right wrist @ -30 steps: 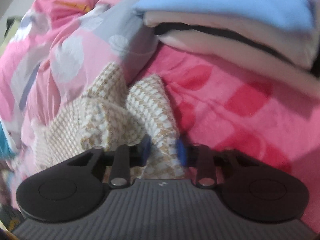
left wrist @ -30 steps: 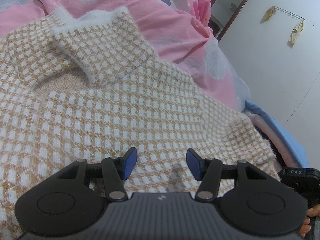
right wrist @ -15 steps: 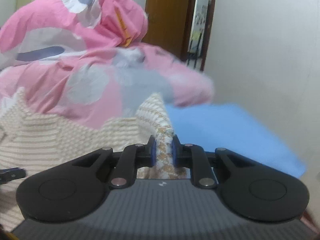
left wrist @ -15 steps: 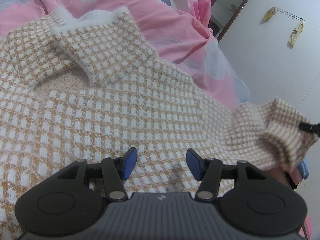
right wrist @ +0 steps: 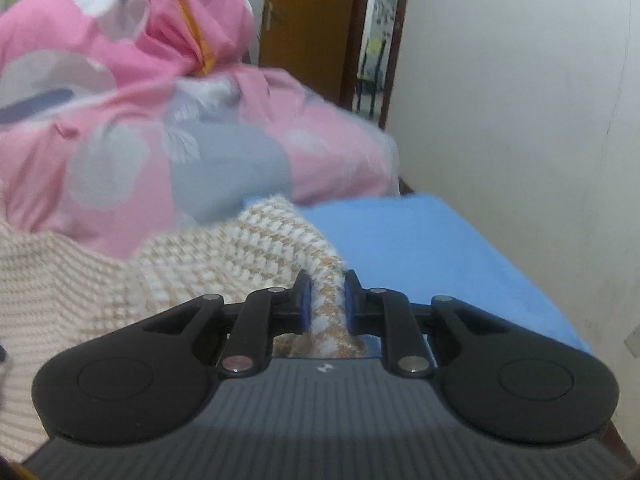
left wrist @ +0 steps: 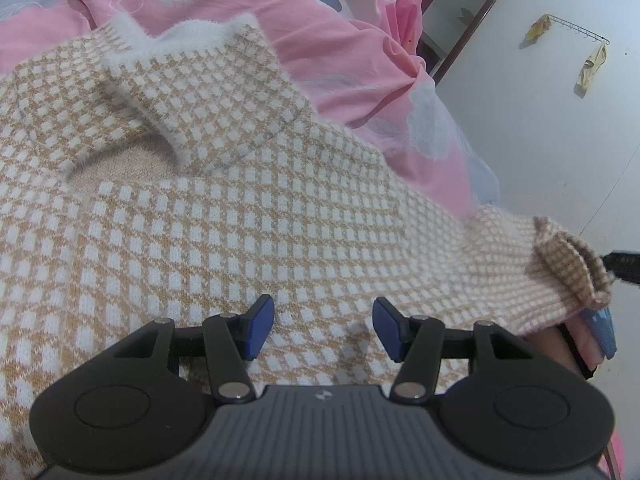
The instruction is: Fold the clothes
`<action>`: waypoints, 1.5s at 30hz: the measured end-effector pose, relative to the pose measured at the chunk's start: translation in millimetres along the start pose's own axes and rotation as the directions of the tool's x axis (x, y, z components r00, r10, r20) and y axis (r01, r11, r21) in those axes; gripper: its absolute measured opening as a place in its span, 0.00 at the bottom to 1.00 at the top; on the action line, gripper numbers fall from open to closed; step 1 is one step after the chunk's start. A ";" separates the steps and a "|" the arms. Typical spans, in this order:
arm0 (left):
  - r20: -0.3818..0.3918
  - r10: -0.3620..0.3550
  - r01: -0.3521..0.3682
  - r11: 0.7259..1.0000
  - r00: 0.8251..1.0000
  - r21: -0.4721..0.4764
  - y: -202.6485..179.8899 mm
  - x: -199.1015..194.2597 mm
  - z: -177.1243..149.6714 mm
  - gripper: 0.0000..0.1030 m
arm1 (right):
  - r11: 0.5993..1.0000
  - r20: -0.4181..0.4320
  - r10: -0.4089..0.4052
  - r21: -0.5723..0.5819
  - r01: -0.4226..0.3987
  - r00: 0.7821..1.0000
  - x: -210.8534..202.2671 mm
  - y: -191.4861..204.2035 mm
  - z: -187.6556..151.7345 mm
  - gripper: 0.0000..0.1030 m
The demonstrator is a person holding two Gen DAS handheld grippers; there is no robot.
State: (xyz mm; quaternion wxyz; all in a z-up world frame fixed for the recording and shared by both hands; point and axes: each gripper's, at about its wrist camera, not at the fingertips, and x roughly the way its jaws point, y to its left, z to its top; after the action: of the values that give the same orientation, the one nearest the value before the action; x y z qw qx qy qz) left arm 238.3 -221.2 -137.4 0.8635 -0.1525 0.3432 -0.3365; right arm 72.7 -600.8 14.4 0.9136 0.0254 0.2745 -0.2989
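Right claw (right wrist: 324, 300) pinched on the end of the sleeve (right wrist: 280, 240), blue pads pressing the knit from both sides, jaws easing open at this moment with the fabric between them. Sleeve end bunched and raised off the bed, out over the bed's right edge, just in front of a folded blue cloth (right wrist: 420, 248) lying along the white wall (right wrist: 520, 120). Seen from the left wrist as a stretched band running from the sweater's shoulder out to the right, cuff crumpled at its tip.

Left claw (left wrist: 323, 324) half open, nothing between its pads, low over the lower chest of the sweater (left wrist: 240, 220); touching the knit or not, cannot tell.

Sweater spread flat across the middle of the bed, tan and white checks, fuzzy white collar (left wrist: 180, 40) toward the far side, one collar flap folded over the neck opening. Pink flowered quilt (left wrist: 340, 52) heaped beyond the collar at the bed's far edge, touching the garment's upper side. Behind the quilt, a brown door (right wrist: 312, 20). On the wall, a hook rail (left wrist: 576, 30) with two yellowish items hanging.
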 end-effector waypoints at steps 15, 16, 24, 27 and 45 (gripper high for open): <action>-0.001 0.005 -0.005 1.000 1.000 -0.001 -1.2 2.6 2.1 0.54 | 0.993 0.233 0.084 -0.097 -0.063 0.969 -85.6 -14.3 -24.5 0.61; -0.001 0.005 -0.005 1.000 1.000 -0.001 -1.1 2.6 2.0 0.54 | 0.974 0.240 0.113 -0.219 -0.060 0.964 -93.1 2.4 -35.8 0.65; -0.001 0.006 -0.006 1.000 1.000 -0.001 -1.1 3.1 2.2 0.54 | 0.483 0.084 0.216 -0.875 -0.032 0.973 -95.8 126.1 -148.0 0.68; -0.001 0.005 -0.005 1.000 1.000 -0.001 -1.1 3.2 2.1 0.54 | 0.473 0.043 0.155 -0.880 -0.036 0.987 -64.2 138.6 -155.4 0.66; 0.000 0.003 -0.003 1.000 1.000 -0.004 -0.9 2.6 2.9 0.54 | 0.780 0.042 0.104 -0.624 -0.055 0.994 -58.8 116.3 -94.2 0.06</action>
State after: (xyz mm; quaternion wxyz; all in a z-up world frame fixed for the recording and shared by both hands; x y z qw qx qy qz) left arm 241.4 -223.5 -136.1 0.8638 -0.1537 0.3439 -0.3347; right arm 52.6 -454.3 -48.8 0.8923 -0.2762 0.3224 -0.1538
